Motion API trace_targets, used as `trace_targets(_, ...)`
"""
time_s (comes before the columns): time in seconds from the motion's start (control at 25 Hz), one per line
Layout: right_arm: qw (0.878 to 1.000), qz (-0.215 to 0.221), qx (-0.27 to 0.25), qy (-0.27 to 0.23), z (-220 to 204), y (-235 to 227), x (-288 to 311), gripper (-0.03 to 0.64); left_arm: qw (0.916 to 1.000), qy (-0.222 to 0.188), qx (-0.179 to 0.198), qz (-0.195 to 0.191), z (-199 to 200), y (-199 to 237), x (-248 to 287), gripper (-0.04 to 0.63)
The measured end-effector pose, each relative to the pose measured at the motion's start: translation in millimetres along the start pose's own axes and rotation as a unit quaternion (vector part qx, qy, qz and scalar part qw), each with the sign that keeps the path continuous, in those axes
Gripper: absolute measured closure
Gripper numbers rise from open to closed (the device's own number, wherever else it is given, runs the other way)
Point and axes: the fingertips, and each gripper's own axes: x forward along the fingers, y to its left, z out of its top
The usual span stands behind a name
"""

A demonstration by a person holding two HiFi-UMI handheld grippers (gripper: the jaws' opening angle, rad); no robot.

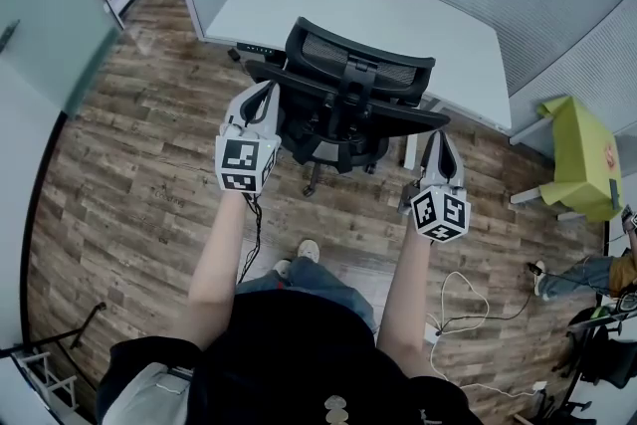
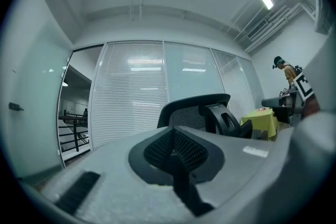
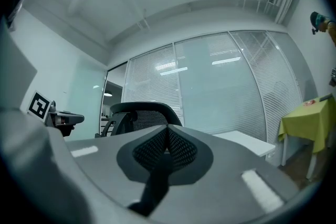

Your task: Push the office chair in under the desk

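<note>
1. The office chair (image 1: 343,105) stands at the person's 12 o'clock, against the desk's (image 1: 418,25) near edge.
2. The left gripper (image 1: 265,93), jaws pressed together and empty, is at the chair's 9 o'clock.
3. The right gripper (image 1: 439,138), likewise pressed together and empty, is at the chair's 4 o'clock.

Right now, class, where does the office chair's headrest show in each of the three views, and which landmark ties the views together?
Head view: headrest at upper centre.
Left gripper view: headrest just right of centre.
Right gripper view: headrest left of centre.
Shared landmark: the yellow-green table, at the right in the left gripper view and the right gripper view too.
</note>
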Motion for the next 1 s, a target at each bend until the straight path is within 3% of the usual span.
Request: trace_targets(1.0, 1.000, -0.003, 0.003, 0.010, -6.9, -0.6, 3.9, 0.612, 1.0000, 0.005, 0.000, -0.002, -3.8, -1.3, 7.4, 0.588)
